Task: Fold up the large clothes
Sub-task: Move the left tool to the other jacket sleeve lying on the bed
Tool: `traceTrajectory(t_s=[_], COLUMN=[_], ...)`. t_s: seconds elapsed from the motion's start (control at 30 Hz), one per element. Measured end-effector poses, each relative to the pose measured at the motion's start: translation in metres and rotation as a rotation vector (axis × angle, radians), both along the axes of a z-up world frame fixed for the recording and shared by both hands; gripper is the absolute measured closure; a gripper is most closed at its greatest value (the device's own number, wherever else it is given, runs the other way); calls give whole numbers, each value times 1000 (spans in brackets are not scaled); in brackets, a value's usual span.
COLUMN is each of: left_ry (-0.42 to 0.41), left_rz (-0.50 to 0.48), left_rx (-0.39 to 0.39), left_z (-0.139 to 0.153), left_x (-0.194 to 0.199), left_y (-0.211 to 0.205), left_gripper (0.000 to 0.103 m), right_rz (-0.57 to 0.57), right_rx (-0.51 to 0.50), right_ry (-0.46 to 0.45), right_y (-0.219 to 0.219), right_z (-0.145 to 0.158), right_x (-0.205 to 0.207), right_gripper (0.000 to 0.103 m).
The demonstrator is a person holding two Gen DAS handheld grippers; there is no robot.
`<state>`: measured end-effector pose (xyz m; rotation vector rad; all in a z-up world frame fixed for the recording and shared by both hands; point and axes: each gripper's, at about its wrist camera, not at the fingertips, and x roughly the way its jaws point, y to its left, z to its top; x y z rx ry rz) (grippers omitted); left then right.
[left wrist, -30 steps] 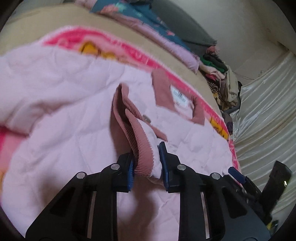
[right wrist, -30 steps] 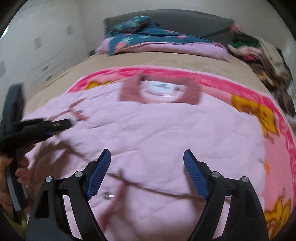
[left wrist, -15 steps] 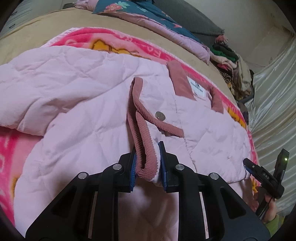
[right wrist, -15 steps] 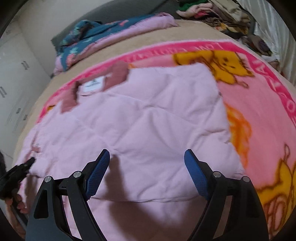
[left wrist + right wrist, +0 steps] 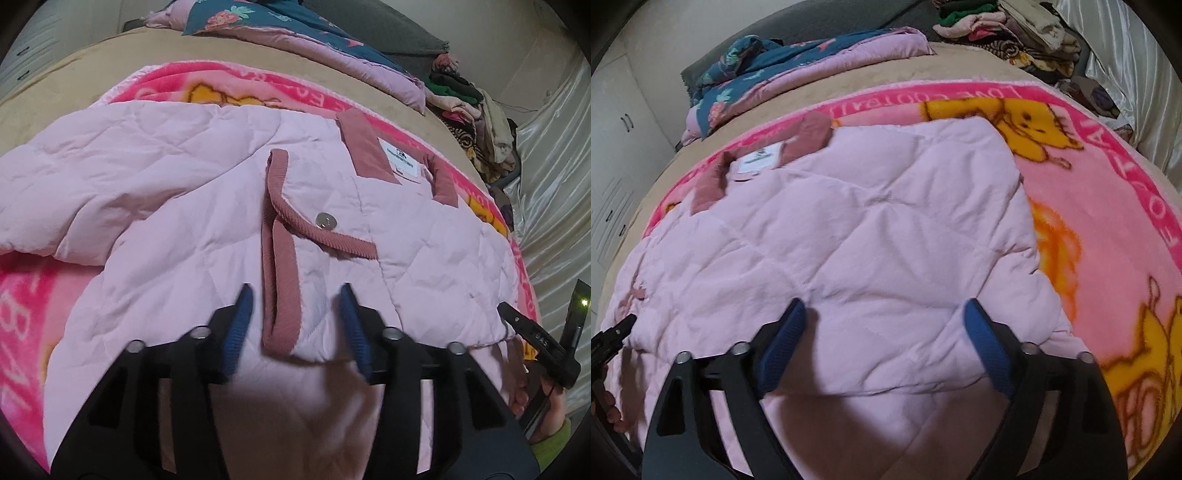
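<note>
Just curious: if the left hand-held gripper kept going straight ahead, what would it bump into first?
Probably the corduroy cuff of the pink quilted jacket, lying between the open left hand-held gripper fingers.

Tan bed, white wardrobe
</note>
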<state>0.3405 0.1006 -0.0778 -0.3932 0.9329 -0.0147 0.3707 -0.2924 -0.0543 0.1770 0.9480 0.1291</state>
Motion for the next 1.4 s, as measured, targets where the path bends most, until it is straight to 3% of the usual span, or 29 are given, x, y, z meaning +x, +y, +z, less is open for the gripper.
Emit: traceTrajectory(t_s=[0.03, 0.2, 0.27, 0.67, 0.9, 1.4], left_ry=[2, -3, -14, -55, -63, -82], left_rz=[-1, 12, 9, 181, 257, 411], left_rx=[4, 9, 13, 117, 142, 111], left_z=[2, 11, 17, 46, 49, 51], left_x=[-1, -11, -15, -39, -47, -64], left_y=[0, 4, 6, 59, 88, 149], left_gripper=[49, 14, 9, 9, 9, 9], right_rz=[-1, 19, 31, 166, 239, 430], right_rx=[-5, 20, 31, 47, 73, 73], right_ry=[-5, -38, -57, -128, -145, -173], right_y=[3, 15, 23, 91, 137, 242], right_z=[2, 20, 29, 68, 81, 102], right_x=[-2, -13, -20, -44, -52, -63], right_gripper=[5, 5, 4, 4, 4, 4])
